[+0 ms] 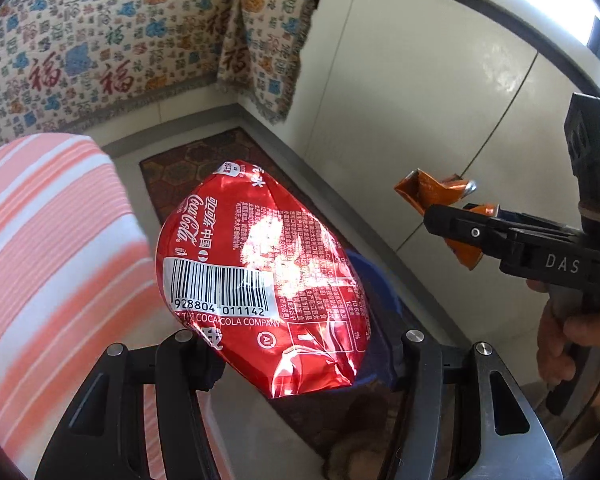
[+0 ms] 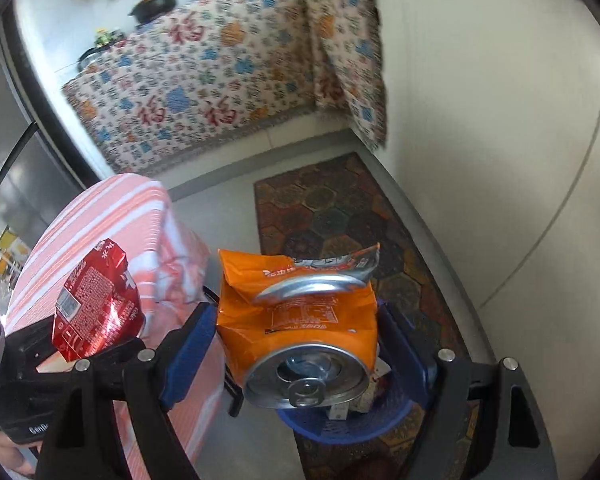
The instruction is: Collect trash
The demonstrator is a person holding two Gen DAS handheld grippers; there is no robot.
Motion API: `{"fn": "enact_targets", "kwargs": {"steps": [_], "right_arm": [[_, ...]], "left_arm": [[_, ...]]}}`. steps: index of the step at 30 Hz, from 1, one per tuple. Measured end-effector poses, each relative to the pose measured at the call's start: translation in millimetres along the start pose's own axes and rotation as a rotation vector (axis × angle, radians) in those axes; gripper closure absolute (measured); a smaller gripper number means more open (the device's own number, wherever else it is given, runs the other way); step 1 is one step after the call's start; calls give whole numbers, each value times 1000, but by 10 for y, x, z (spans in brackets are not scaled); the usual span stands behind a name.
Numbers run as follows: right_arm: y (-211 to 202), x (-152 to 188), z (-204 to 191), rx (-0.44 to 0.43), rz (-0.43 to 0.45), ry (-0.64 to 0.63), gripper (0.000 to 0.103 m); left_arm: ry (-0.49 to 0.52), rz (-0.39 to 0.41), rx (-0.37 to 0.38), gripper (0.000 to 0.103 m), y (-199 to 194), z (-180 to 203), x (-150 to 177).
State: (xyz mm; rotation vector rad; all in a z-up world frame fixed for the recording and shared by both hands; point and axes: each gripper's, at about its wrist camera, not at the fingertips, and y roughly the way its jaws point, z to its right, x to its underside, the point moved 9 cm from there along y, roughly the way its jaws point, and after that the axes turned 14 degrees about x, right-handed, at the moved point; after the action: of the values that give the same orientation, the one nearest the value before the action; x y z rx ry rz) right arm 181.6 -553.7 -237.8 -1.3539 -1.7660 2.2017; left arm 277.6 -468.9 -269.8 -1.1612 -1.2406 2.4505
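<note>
A crushed red Coca-Cola can [image 1: 260, 280] sits between the fingers of my left gripper [image 1: 304, 344], which is shut on it. My right gripper [image 2: 296, 320] is shut on a crushed orange can [image 2: 300, 320], its blue pads pressing both sides. Each view shows the other hand: the right gripper [image 1: 460, 224] with the orange can [image 1: 424, 190] at the right edge, and the left gripper [image 2: 80, 356] with the red can [image 2: 96, 304] at the lower left. A blue bin [image 2: 340, 428] with some trash in it stands on the floor right under the orange can. In the left wrist view the blue bin [image 1: 380, 280] is mostly hidden behind the red can.
A pink-and-white striped cloth [image 1: 48, 240] covers a piece of furniture to the left. A dark patterned rug [image 2: 340, 220] lies under the bin. A patterned blanket [image 1: 100, 40] drapes the far counter, and white cabinet doors [image 1: 400, 100] run along the right. A person's hand [image 1: 556, 344] grips the right handle.
</note>
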Motion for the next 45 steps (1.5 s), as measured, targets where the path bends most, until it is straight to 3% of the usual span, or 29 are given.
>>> {"fn": "enact_targets", "kwargs": {"steps": [9,20,22,23,24,26,33,36,40,43,45], "right_arm": [[707,208,482,-1,-102,78,19],[1158,422,723,-50,-191,185,17],[1213,401,726,-57,-187,193,17],[1245,406,727,-60,-191,197,14],[1271,405,732,-58,-197,202,13],[1309,408,749,-66,-211,214,12],[1104,313,880,-25,-144,228,12],[810,315,899,32,-101,181,12],[329,433,860,103,-76,100,12],[-15,635,860,141,-72,72,0],[-228,773,849,155,-67,71,0]], "left_arm": [[25,-88,8,44,766,146,128],[48,-142,13,42,1214,-3,162],[54,-148,10,29,1270,-6,187],[56,-143,1,15,1297,-12,182],[61,-130,-7,10,1306,-15,168],[76,-110,-1,10,1310,9,170],[37,-46,-60,10,947,-28,37],[20,-15,-77,2,624,19,-39],[31,24,-76,0,157,157,-20],[39,0,-102,0,-81,273,114],[63,-3,-119,0,-222,369,233]]}}
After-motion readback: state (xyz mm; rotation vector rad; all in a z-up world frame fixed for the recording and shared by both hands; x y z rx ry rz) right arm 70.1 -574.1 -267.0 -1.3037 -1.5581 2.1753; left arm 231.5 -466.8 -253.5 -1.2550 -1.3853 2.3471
